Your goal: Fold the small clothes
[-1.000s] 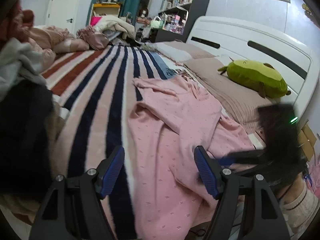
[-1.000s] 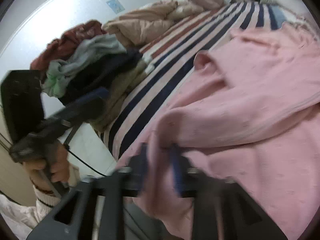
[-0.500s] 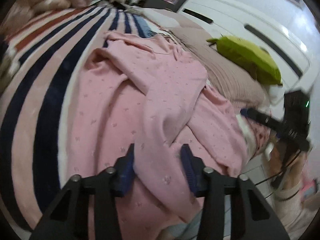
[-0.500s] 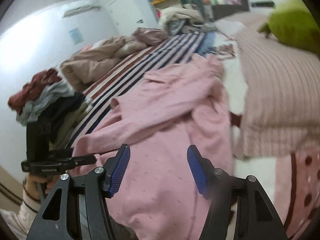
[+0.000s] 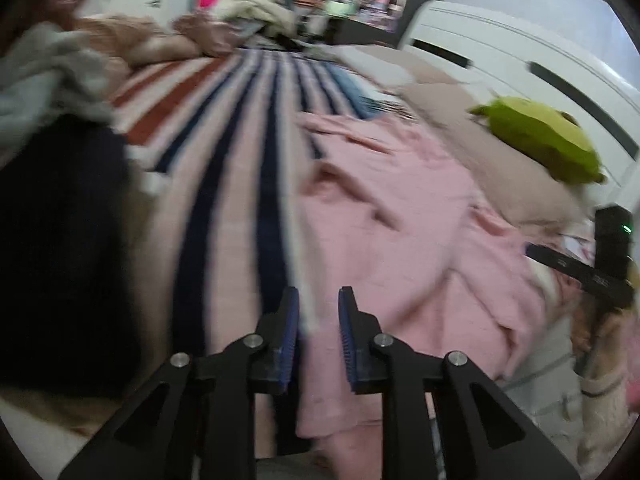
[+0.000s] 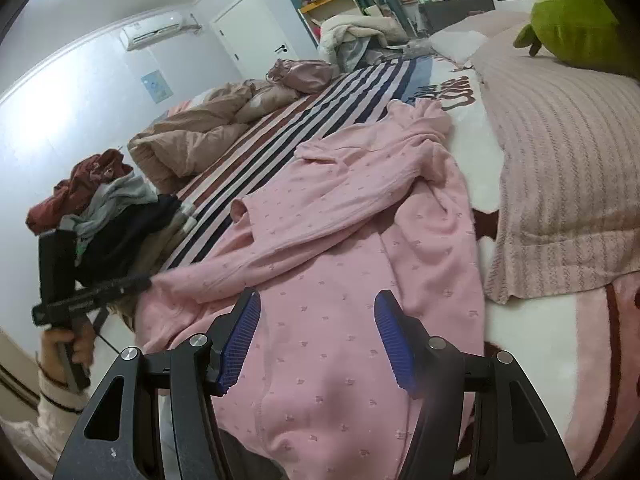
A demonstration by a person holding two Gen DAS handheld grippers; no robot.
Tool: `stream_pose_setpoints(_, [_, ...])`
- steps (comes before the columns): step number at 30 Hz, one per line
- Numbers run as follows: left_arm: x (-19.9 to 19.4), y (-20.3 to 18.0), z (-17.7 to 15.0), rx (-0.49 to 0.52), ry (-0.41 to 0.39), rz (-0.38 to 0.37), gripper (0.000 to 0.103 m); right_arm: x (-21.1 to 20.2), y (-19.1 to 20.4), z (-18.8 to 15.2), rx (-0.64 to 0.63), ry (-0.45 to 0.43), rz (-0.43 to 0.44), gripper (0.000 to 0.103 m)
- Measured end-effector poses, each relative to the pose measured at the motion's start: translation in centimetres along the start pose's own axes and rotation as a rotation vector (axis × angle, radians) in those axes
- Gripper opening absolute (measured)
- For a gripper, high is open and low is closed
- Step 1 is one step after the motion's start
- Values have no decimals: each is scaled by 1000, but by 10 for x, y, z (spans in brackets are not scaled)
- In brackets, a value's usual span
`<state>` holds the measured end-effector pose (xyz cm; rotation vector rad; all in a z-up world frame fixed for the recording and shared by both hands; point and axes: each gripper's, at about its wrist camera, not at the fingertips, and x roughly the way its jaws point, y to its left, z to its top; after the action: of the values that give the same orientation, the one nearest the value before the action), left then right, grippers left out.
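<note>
- Far left, a heap of clothes [image 6: 108, 216] sits at the edge of the bed: a rust-red piece on top, grey under it, something dark navy below.
- Just in front of that heap a hand [image 6: 70, 344] grips the handle of the left claw [image 5: 318, 320]. Its jaws are narrow and closing, with the left edge of the pink garment [image 6: 352, 248] between the blue pads [image 5: 289, 332]. From the right wrist view the claw's tip meets the cloth at a pulled-out corner; the left view is too blurred to say whether the pads already press on it.
- The striped blanket [image 6: 320, 120], navy, white and brick red, runs up the bed to a crumpled tan duvet [image 6: 200, 136].
- The pink garment, a dotted knit, lies spread over the middle of the bed, one sleeve folded across its body, its lower end hanging off the near edge.
- The right claw [image 6: 316, 340] hovers over the garment's lower part, jaws standing fairly wide, the cloth beneath them and nothing gripped.
- To the right, a ribbed pinkish pillow [image 6: 568, 160] lies beside the garment.
- Far right, a green plush toy [image 6: 576, 16] rests on the pillows near the white headboard [image 5: 520, 64].
</note>
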<state>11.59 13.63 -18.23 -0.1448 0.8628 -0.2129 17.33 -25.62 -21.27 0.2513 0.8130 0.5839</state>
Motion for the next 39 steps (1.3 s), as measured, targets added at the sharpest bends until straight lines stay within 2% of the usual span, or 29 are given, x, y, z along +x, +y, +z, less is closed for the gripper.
stream_pose_setpoints(2, [-4,4,-6,-8,3,-57,31,2,3,-1,-5,6,5,56])
stream_pose_setpoints(4, [-5,-2,-16,16,13,-121,51,5,5,-1,-6,11,8,56])
stream_pose_setpoints(7, [1,-11,-29,58,37,-123,59,10,7,-1,-2,18,18,56])
stream_pose_setpoints(10, [15,-12,-40,62,78,-106,58,11,10,-1,-2,19,24,56])
stream_pose_setpoints(11, [22,-14,-43,65,93,-92,51,12,11,-1,-5,21,20,56])
stream_pose_setpoints(12, [28,-16,-44,69,111,-78,12,13,10,-1,-8,23,17,56])
stream_pose_setpoints(13, [30,-15,-44,58,130,-82,5,13,10,-1,-10,24,12,56])
stream_pose_setpoints(15, [24,-10,-42,33,113,-111,5,11,8,-1,-10,21,-2,56])
stream_pose_setpoints(18, [12,-10,-36,71,84,-33,5,6,1,3,-16,6,-54,56])
stream_pose_setpoints(20, [16,-11,-35,107,110,-9,6,4,-3,10,-48,2,-124,56])
stream_pose_setpoints(23, [19,-14,-38,148,128,21,20,10,-8,23,-116,9,-243,56])
stream_pose_setpoints(24, [15,-13,-36,131,112,-17,35,13,-11,28,-136,9,-281,56])
stream_pose_setpoints(25, [12,-13,-35,118,98,-51,45,16,-15,33,-150,9,-309,56])
stream_pose_setpoints(27, [6,-14,-28,100,62,-118,46,25,-23,46,-181,16,-360,56])
stream_pose_setpoints(31, [15,-28,-8,142,32,-100,46,54,-37,70,-243,84,-419,55])
stream_pose_setpoints(36, [61,-47,15,170,75,-123,46,101,-43,83,-285,175,-447,55])
stream_pose_setpoints(39, [89,-49,21,145,107,-107,46,117,-46,89,-289,169,-501,46])
